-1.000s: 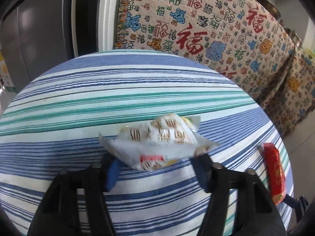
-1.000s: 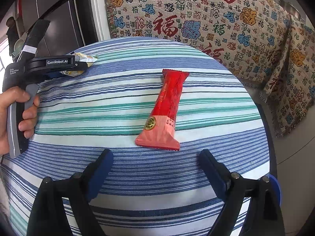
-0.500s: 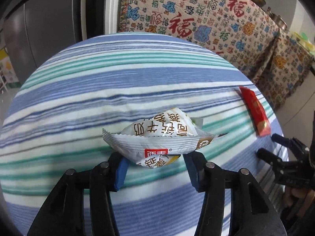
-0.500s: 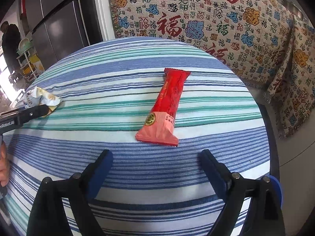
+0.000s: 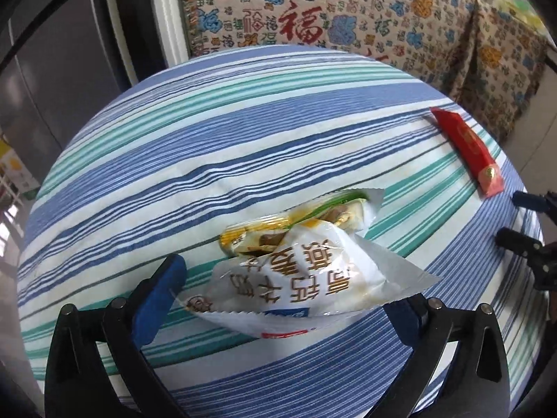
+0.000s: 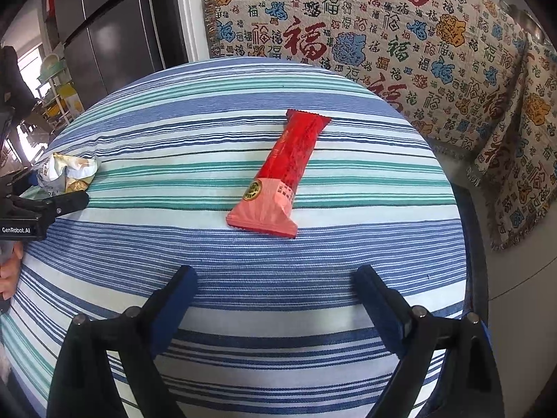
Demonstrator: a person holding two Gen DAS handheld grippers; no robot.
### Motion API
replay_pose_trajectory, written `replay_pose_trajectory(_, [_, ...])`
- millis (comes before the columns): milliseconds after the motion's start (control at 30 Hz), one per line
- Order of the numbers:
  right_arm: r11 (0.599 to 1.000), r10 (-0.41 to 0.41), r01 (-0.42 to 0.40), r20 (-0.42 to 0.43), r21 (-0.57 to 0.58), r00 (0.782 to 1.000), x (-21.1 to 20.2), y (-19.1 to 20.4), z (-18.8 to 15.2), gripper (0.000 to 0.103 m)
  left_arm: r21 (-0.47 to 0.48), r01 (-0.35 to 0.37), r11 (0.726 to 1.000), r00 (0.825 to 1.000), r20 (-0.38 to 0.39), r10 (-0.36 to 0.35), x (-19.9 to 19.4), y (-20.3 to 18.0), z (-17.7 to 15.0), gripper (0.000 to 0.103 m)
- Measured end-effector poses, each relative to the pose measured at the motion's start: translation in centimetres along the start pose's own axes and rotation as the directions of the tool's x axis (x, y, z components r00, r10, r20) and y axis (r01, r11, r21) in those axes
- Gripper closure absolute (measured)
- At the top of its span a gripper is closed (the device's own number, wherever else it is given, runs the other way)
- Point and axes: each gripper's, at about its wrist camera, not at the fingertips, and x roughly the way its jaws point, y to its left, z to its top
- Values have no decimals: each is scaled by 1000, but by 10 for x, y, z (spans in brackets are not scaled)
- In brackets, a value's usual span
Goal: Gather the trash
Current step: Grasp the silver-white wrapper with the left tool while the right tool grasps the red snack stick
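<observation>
A crumpled white snack wrapper (image 5: pixel 296 271) with brown lettering lies between the spread fingers of my left gripper (image 5: pixel 285 289), which is open, at the near edge of the striped tablecloth (image 5: pixel 243 132). The wrapper also shows at the far left of the right wrist view (image 6: pixel 66 174), beside the left gripper's finger. A red snack wrapper (image 6: pixel 278 174) lies flat on the cloth ahead of my right gripper (image 6: pixel 275 292), which is open and empty. The red wrapper shows at the right in the left wrist view (image 5: pixel 466 149).
The round table (image 6: pixel 417 313) has edges close on all sides. A sofa under a patterned throw (image 6: pixel 383 35) stands behind and to the right. A dark fridge (image 6: pixel 111 35) stands at the back left.
My left gripper's fingers have spread apart and the white wrapper has tilted and rests loosely between them. The left gripper also swung, bringing the red wrapper further into its view. The right gripper stayed put.
</observation>
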Motion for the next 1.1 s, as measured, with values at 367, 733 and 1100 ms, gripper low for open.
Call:
replay_pose_trajectory(367, [997, 27, -27, 4, 76, 1000, 1, -6, 35, 9, -8, 7, 1000, 1000, -5, -7, -1, 3, 6, 0])
replay_pose_trajectory(733, [992, 51, -49, -12, 119, 999, 15, -6, 54, 23, -17, -29, 999, 1000, -13, 28, 1, -1, 10, 1])
replay_pose_trajectory(1100, [996, 48, -50, 24, 80, 999, -14, -1, 52, 88, 7, 69, 998, 995, 77, -69, -28, -11, 14, 53])
